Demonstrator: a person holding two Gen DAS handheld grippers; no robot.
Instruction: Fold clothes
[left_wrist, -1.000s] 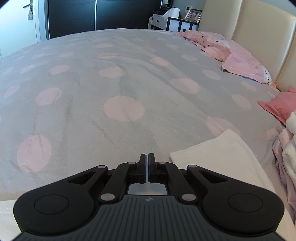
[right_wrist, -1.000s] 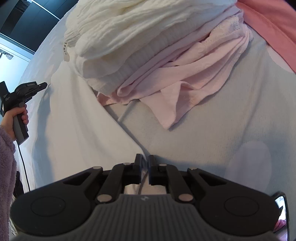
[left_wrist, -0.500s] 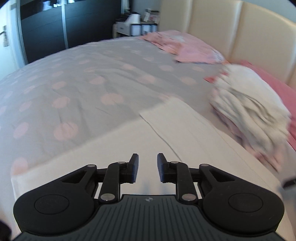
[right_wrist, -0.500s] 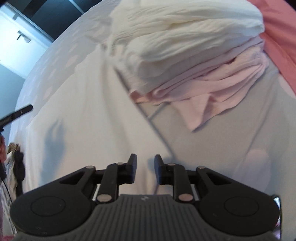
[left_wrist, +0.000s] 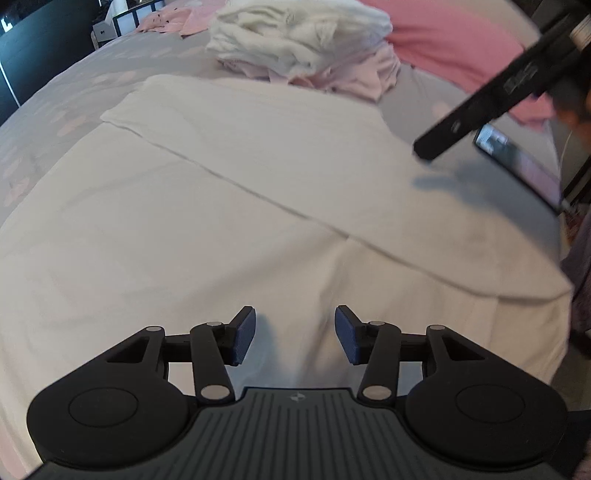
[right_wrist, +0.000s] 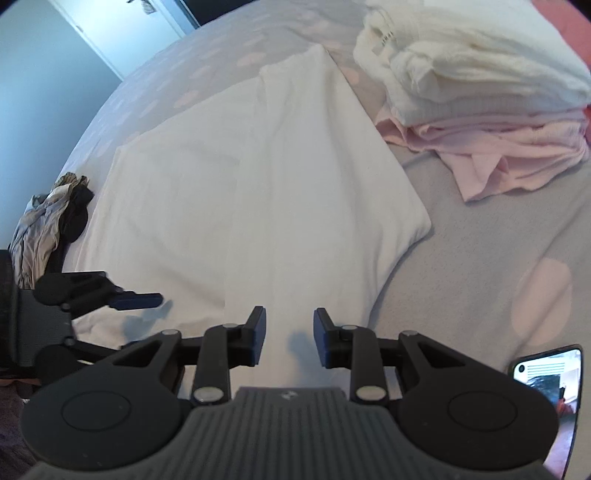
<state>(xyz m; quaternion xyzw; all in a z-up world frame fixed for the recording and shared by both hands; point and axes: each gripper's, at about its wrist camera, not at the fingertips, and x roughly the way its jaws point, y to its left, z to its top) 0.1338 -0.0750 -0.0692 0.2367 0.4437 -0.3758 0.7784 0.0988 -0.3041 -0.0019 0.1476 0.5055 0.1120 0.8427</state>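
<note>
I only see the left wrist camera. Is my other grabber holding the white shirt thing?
Observer: No. The right gripper has just been opening its jaws. They stand open over the white garment, with nothing between them.
Operator: Is there more stuff to fold that I can't see?
Observer: Yes. A crumpled grey and black heap of clothes sits past the garment's left edge.
Operator: Anything funny on the big white pile?
Observer: A small label sticks out at the left end of the stacked white clothes.
</note>
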